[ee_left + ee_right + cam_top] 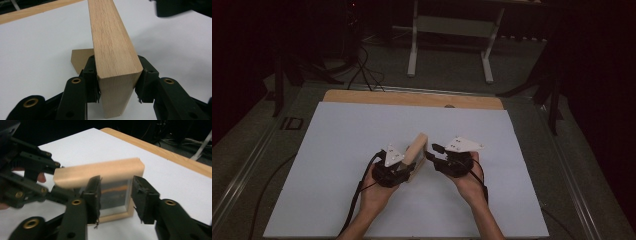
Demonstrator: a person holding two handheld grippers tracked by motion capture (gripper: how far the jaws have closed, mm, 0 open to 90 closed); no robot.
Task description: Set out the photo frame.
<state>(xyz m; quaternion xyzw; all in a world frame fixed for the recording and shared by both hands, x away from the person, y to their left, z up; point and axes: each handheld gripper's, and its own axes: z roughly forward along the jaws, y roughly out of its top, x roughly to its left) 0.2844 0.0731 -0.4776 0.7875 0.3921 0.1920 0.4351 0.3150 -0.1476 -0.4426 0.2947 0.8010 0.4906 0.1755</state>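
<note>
A light wooden picture frame [417,146] stands tilted above the white sheet, near the middle. My left gripper [408,169] is shut on its lower end; in the left gripper view both pads press the frame [112,45] on its two wide faces, and a brown stand flap [79,58] sticks out behind. My right gripper [432,151] sits just right of the frame, pointing at it. In the right gripper view its jaws [115,197] stand apart in front of the frame's glass face [100,173], not pressing on it. The left gripper [32,170] holds the frame's far end there.
A white sheet [362,135] covers the wooden table, whose bare far edge [412,98] shows at the back. Beyond it stand a white table's legs [413,50] and cables on the dark floor. Cables trail from both grippers toward the front edge.
</note>
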